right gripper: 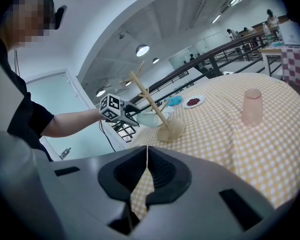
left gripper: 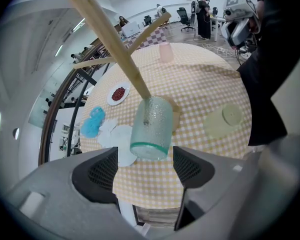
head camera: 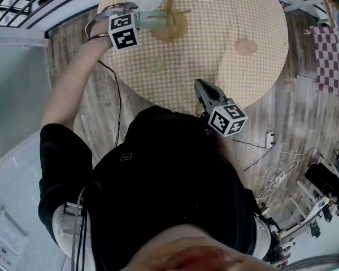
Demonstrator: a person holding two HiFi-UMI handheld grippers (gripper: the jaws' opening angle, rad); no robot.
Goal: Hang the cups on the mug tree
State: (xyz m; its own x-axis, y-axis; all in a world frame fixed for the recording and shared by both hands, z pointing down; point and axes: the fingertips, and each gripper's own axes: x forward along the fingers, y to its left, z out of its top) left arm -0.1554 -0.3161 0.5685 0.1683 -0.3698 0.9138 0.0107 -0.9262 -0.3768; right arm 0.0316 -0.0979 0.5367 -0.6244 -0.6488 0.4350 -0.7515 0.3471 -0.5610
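Round table (head camera: 254, 16), yellow check cloth. Left gripper (left gripper: 144, 160) jaws wide, touching nothing. Green cup (left gripper: 151, 126) between them, hanging on mug tree (left gripper: 115, 49) peg by itself. Right gripper (right gripper: 146, 154) squeezed shut, empty, waiting. Pink cup (right gripper: 252, 106) ahead of it, likely next.

Head view: you look steeply down at the table (head camera: 254, 16) | left gripper view: close on mug tree (left gripper: 115, 46) | right gripper view: low, farther, same tree
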